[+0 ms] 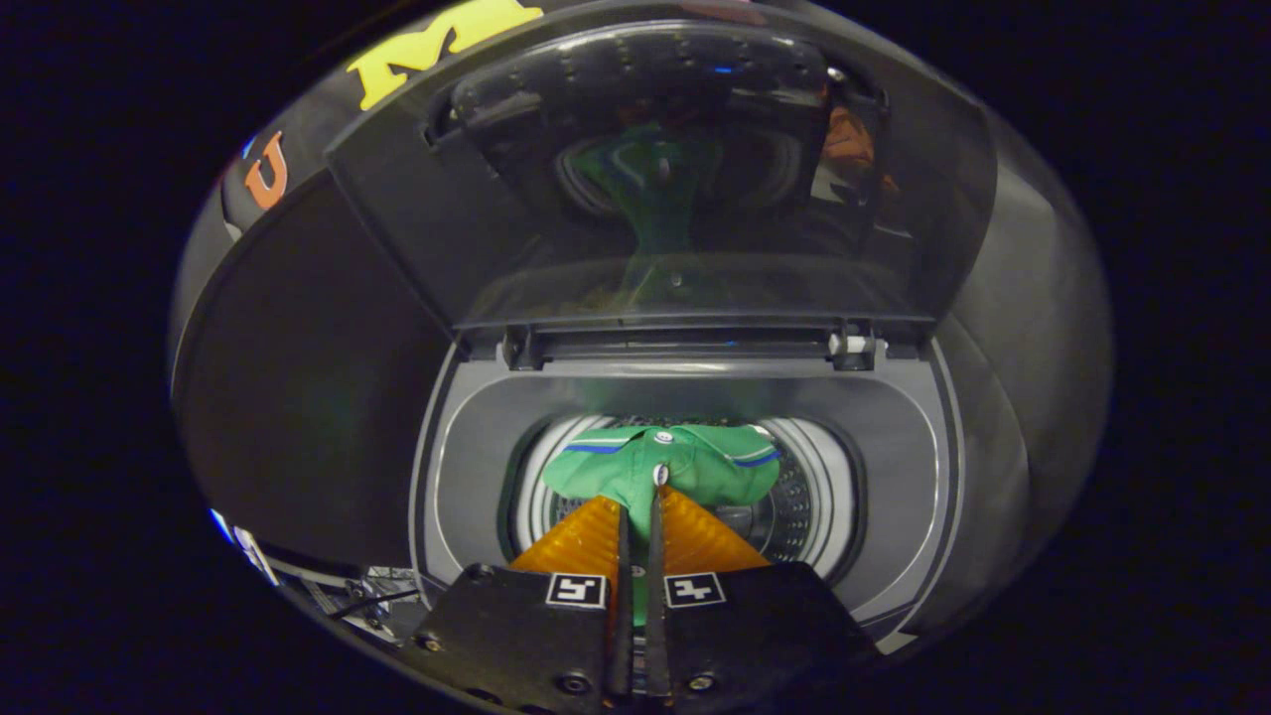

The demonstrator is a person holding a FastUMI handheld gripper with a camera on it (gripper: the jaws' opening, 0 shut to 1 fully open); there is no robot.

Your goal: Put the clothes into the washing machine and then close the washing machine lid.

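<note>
Gripper [640,497] is pointed downward and forward over the open top of the washing machine [894,447], fingers aimed into the drum opening. The two fingers [695,541] lie almost closed against each other, with just a thin slot left between them. Green cloth shows inside that slot and at the tips, so the gripper is clenched on the garment.

Garment: green polo shirt [695,467], with a white-and-blue stripe on the collar edge and white buttons on the placket. It hangs from the fingertips, bunched, spreading to either side just ahead of and beyond the tips. One button sits right at the tips, another a little beyond. The shirt is over the mouth of the drum [804,511]; whether its lower part already rests inside the drum cannot be told, since the fingers cover that part.

Drum: perforated metal wall visible beyond and to the right of the fingers, ringed by a pale balance ring, then by the grey top deck of the machine.

Lid [695,199]: raised, standing roughly upright well beyond the gripper at the far side of the opening, on its hinge bar [685,343]. The lid panel is dark and translucent; a dim green reflection of the shirt shows in it, along with an orange reflection near its upper right.

Dark booth wall lies to the left and right of the machine. Some small clutter, too indistinct to identify, sits beside the gripper body on its left.
</note>
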